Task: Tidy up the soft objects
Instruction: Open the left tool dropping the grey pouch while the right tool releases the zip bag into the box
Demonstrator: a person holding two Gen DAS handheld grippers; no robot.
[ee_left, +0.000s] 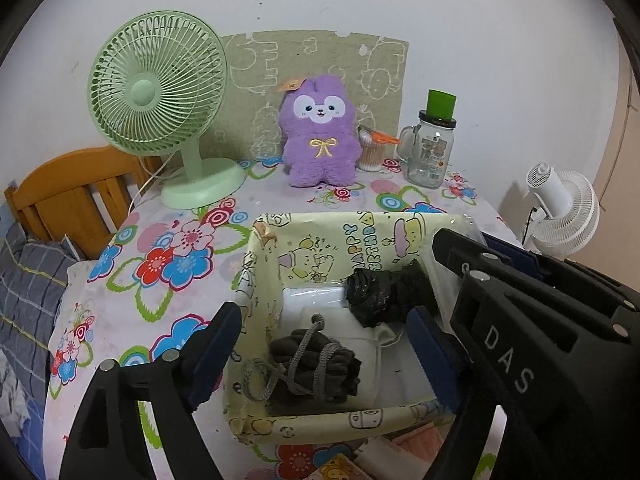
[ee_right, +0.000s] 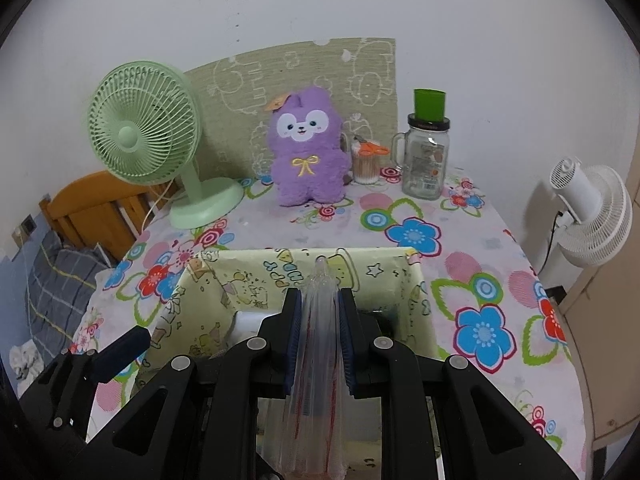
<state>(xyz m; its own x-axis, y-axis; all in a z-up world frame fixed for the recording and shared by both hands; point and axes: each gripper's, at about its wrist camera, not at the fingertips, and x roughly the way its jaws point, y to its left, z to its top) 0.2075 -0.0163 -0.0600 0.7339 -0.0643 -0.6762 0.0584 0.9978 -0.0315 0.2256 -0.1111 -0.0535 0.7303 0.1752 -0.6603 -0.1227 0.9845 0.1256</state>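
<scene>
A yellow cartoon-print box sits on the flowered table; it also shows in the right wrist view. Inside lie a dark brown cloth bundle with a grey cord, a black crumpled bundle and white packets. My left gripper is open, its fingers straddling the box over the brown bundle. My right gripper is shut on a clear plastic bag, held over the box. The right gripper's body shows at the right of the left wrist view. A purple plush rabbit stands at the back.
A green desk fan stands back left. A glass jar with a green cup on it and a cotton-swab holder stand back right. A white fan is right of the table, a wooden headboard left.
</scene>
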